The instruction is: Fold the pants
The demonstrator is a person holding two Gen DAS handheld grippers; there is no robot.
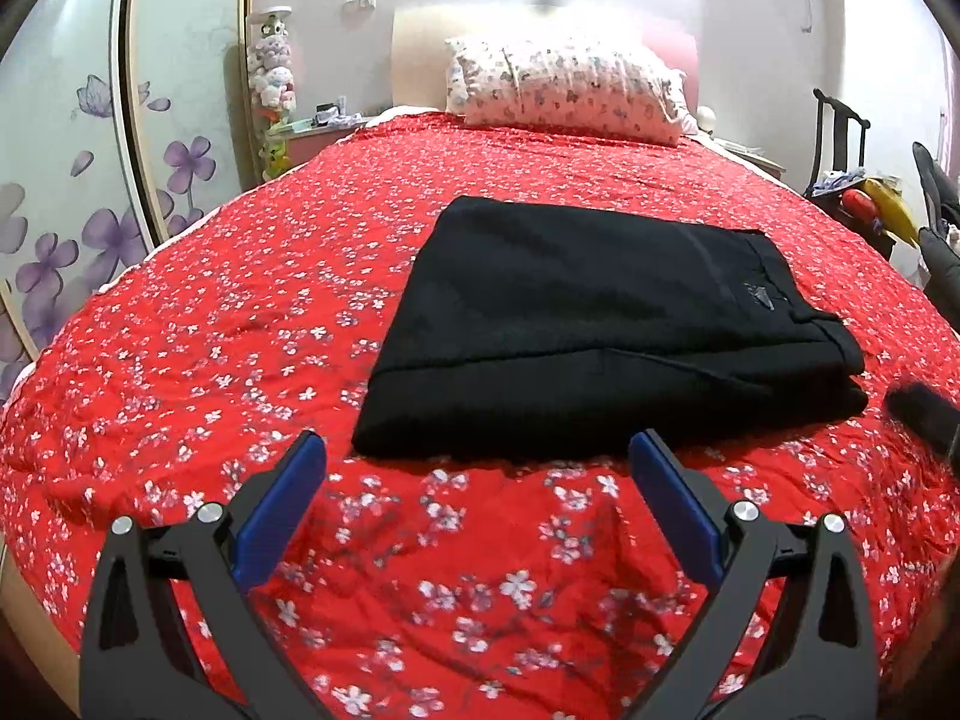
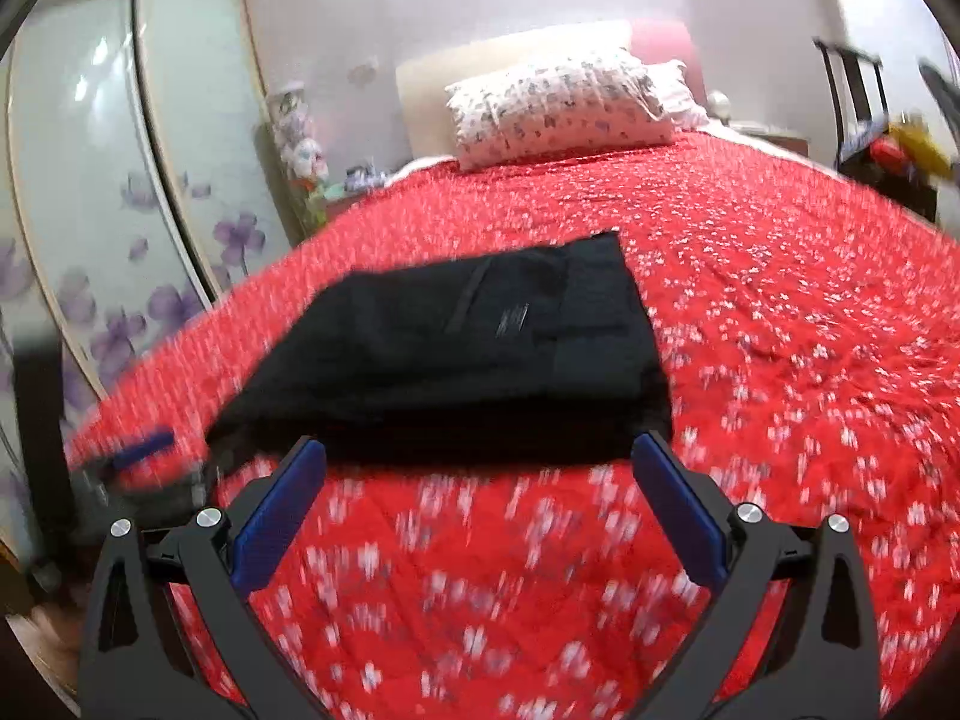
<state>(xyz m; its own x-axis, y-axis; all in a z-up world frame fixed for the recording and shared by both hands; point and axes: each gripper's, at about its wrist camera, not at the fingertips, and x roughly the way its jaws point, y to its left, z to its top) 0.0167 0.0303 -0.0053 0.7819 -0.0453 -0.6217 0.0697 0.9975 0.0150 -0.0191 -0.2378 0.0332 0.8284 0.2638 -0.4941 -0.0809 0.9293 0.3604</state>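
Black pants folded into a flat rectangle, lying on the red floral bedspread, well short of the patterned pillow at the headboard. Left gripper just short of the pants' near edge, blue fingers spread wide, holding nothing. Right gripper likewise just short of the pants, fingers wide apart and empty, the view smeared by motion blur. Beyond the pants' left side, wardrobe doors with purple flowers.
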